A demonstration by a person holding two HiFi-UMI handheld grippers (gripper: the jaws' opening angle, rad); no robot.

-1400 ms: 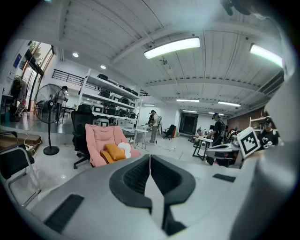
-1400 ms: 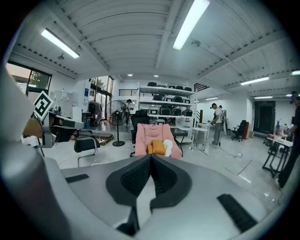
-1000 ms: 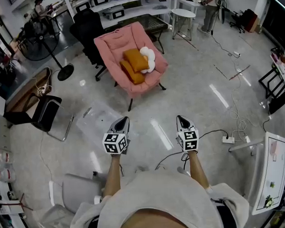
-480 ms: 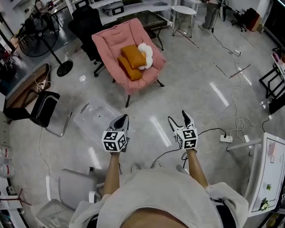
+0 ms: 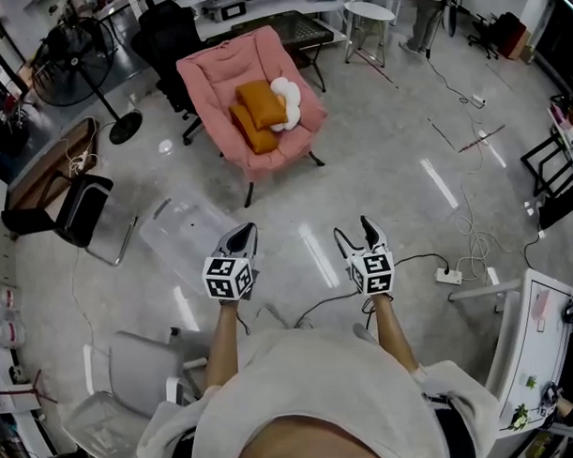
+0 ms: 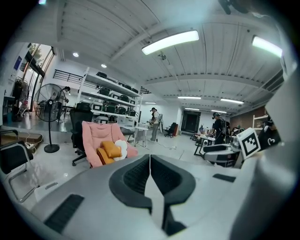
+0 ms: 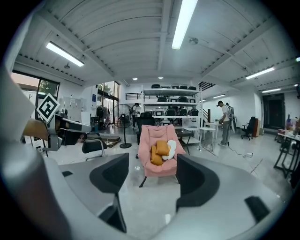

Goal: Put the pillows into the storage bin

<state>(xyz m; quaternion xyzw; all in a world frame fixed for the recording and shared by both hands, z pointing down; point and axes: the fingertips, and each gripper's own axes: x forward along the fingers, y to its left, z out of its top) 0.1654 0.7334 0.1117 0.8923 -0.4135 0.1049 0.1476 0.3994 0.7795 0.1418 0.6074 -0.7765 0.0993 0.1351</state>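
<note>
**Pillows.** The 2 orange pillows (image 5: 261, 104) lie on the seat of a pink chair (image 5: 223, 73) at 12 o'clock from both grippers, well apart from them. They are flat, rectangular and soft-cornered, and one overlaps the other. A white cushion (image 5: 287, 99) with rounded, cloud-like lobes touches them at their 3 o'clock. The chair is a padded fabric shell on thin dark legs.

**Storage bin.** The storage bin (image 5: 183, 227) is a rectangular box of clear plastic. It stands on the floor (image 5: 396, 154) at 10 o'clock from the left gripper and near it, between that gripper and the chair. The grey floor shows through its walls.

**Floor.** The floor is smooth, glossy grey and carries streaks of reflected light.

**Left gripper.** The left gripper (image 5: 248, 231) has a grey moulded shell with dark ribbed pads. Its jaws are pressed together tip to tip, with nothing between them. A cube with black-and-white square markers sits behind them.

**Right gripper.** The right gripper (image 5: 352, 229) is of the same build. Its jaws have just been opening, then easing slightly inward. They stand spread, with nothing held. In the right gripper view the chair and pillows show through the gap, far off.
</note>
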